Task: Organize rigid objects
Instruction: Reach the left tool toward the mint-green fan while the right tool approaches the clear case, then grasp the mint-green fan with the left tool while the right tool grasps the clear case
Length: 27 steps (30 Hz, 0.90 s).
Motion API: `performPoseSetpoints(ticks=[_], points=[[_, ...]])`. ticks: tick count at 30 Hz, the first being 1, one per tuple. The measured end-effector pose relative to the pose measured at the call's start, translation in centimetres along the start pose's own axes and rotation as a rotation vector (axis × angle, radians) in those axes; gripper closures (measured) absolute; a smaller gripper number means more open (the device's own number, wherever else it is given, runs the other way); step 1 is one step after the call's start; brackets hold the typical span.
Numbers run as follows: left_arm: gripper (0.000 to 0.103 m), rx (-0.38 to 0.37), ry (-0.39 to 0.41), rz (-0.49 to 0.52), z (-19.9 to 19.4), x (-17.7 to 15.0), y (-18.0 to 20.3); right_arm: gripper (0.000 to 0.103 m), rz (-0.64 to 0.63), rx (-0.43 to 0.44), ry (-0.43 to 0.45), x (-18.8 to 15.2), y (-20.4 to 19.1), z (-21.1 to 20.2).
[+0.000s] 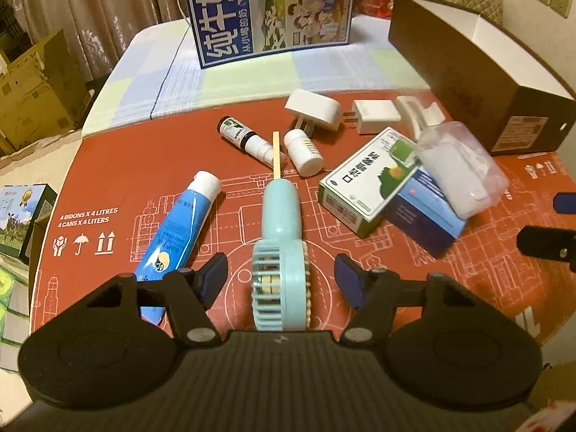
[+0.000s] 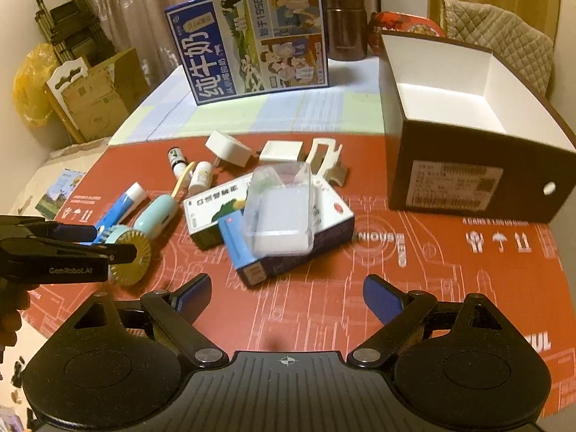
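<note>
You are bringing the left tongs (image 1: pixel 280 280) down astride the head of the mint handheld fan (image 1: pixel 279 252), pads apart on either side and not yet pressing it, probably because it lies nearest. Your right tongs (image 2: pixel 286 297) are hanging open and empty above the red cardboard on the desk (image 2: pixel 450 270), facing the clear plastic case (image 2: pixel 279 212) stacked on the medicine boxes. The open dark box (image 2: pixel 468 136) is waiting at the right, likely as the destination. The left tongs are reading "GenRobot.AI"; the cardboard, "4 CANS X 4 LITERS".
</note>
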<state>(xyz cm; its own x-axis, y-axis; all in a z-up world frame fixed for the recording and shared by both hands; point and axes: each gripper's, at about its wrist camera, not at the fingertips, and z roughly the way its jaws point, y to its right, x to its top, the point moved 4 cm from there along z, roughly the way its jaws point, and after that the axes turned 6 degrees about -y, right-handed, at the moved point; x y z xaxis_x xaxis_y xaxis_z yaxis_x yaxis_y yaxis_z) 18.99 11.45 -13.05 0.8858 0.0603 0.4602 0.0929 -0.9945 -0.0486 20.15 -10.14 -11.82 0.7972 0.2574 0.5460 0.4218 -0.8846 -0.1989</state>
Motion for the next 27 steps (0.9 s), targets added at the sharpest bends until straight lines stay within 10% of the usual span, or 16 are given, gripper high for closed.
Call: performPoseSetpoints(ticks=[11,27], points=[[0.073,0.007,-0.069,-0.04,2.2,0.3,-0.2,0.018,-0.034,0.023,-0.014,2.8,0.7,2.7],[0.073,0.059,-0.085,-0.208,2.7,1.0,0.5,0.029,-0.116,0.006,-0.056,5.8,-0.3,6.9]])
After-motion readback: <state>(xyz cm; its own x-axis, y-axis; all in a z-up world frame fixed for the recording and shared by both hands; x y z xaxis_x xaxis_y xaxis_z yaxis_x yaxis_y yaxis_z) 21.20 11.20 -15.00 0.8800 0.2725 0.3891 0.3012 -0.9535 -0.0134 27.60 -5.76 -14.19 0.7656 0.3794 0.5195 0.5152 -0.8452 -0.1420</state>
